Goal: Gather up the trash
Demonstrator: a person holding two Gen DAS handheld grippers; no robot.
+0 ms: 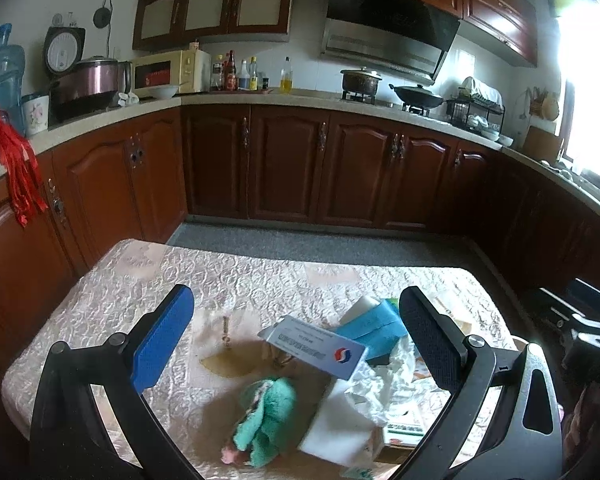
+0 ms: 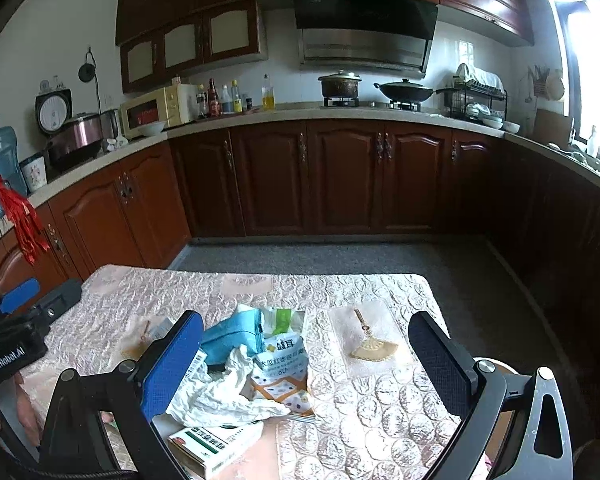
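On the quilted table, the trash sits in one loose heap: a crumpled white tissue, a blue packet, a printed snack bag and a flat carton. Both the left gripper and the right gripper hover above it with jaws spread wide and empty, probably lined up for a first pick

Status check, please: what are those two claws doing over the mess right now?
Left gripper open, empty. Right gripper open, empty. Trash pile untouched on table. Nothing blocking.
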